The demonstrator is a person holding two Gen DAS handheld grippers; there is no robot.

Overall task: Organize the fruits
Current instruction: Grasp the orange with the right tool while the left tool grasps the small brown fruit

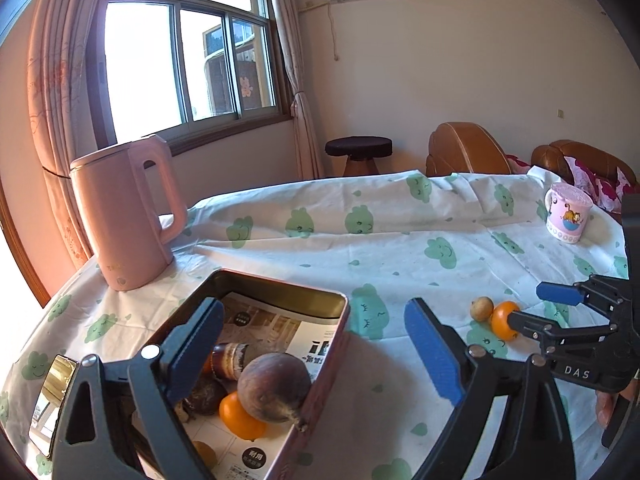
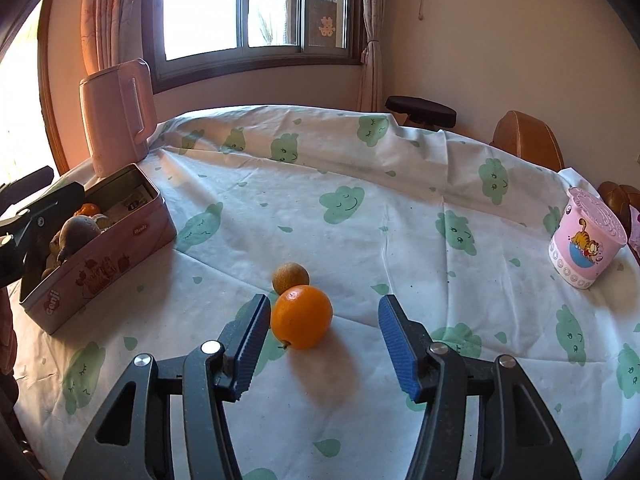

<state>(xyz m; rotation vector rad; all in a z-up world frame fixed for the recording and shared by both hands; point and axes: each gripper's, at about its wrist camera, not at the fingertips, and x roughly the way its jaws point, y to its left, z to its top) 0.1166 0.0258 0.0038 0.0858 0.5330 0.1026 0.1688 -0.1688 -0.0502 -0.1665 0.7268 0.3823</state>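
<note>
A: What's the setting?
B: A table under a cloud-print cloth, by a window.
A: The grippers?
B: Left gripper gapes empty over the tin; right gripper stands half open around the orange, not gripping it

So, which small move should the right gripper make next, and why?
Probably close the right gripper on the orange. It lies on the tablecloth between the open jaws, near the left pad, while the tin box already holds other fruit.
</note>
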